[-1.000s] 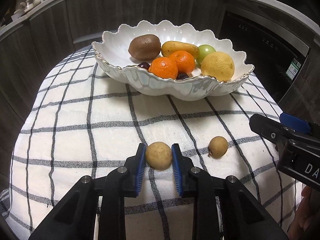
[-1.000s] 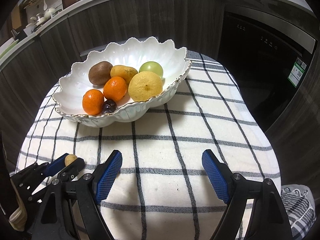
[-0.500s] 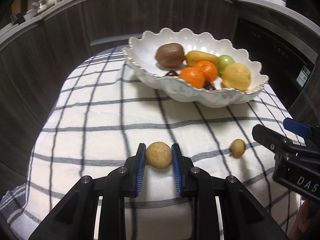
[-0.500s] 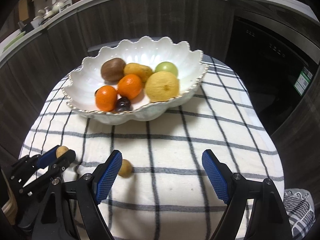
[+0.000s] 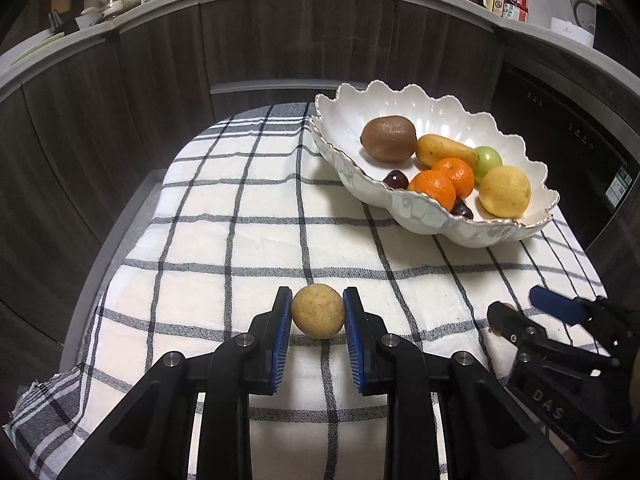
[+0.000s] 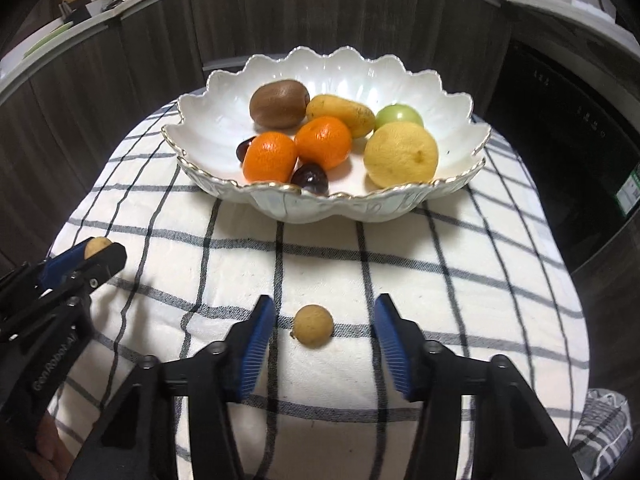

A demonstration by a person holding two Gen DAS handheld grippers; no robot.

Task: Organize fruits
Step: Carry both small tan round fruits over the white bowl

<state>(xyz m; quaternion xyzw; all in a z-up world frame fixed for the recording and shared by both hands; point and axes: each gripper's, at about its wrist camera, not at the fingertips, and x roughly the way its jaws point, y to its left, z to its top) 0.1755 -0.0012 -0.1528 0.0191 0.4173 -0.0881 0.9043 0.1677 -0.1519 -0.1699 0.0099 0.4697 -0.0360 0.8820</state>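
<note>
Tan longans at both grippers, white bowl of fruit behind.
The left gripper [image 5: 317, 316] held one longan [image 5: 317, 317] tight in its jaws at lower centre; the right gripper's [image 6: 324, 334] jaws were closing around a second longan [image 6: 313, 325] on the checked cloth [image 6: 460, 280], not touching it; the bowl [image 6: 320, 204] stood at upper centre.

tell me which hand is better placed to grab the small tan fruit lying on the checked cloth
Right. The right gripper straddles the loose tan fruit, its jaws closing but not yet touching it. The left gripper is shut on another tan fruit, so it is not free.
</note>
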